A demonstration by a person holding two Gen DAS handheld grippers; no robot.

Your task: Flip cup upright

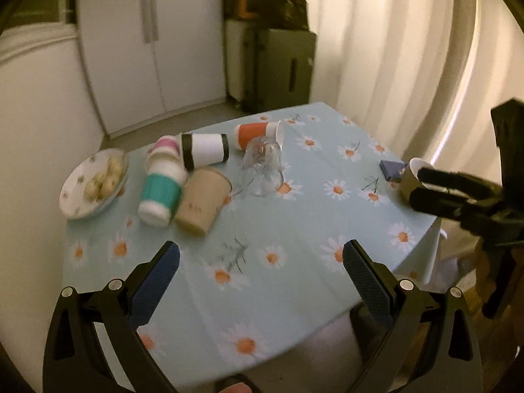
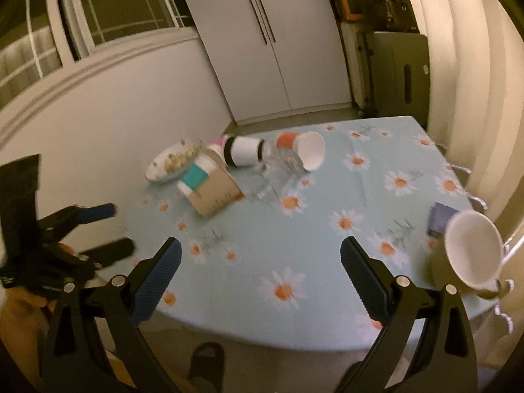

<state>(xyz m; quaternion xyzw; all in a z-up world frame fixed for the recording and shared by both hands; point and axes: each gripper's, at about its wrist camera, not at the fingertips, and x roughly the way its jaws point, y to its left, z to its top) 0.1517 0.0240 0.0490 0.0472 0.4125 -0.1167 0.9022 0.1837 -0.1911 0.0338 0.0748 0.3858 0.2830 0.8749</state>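
1. Your cup (image 2: 471,255), brown outside and white inside, sits at the table (image 1: 311,216) edge. Its long axis runs roughly vertical and its mouth faces up, toward the right wrist camera. The fisheye makes any slight tilt impossible to judge.
2. A dark blue box (image 2: 442,219) lies just behind the cup, touching or nearly so.
3. Your right gripper (image 2: 261,245) hovers over the cloth just left of the cup. Its fingers are spread wide with nothing between them, and the cup lies outside the right-hand finger (image 2: 363,281). From the left wrist camera, the fingertips reach in level from the side, close to the cup's wall. You cannot tell whether they touch it.
4. Your left gripper (image 1: 261,249) is well left of the cup, above the near edge and angled down at the cloth. Its fingers are also spread apart and hold nothing.
5. Far left of the cup and further back lies a clear glass (image 1: 262,167) on its side.
6. Beyond the glass is a heap of tipped cups (image 1: 183,177), then a plate (image 1: 75,206) of snacks.
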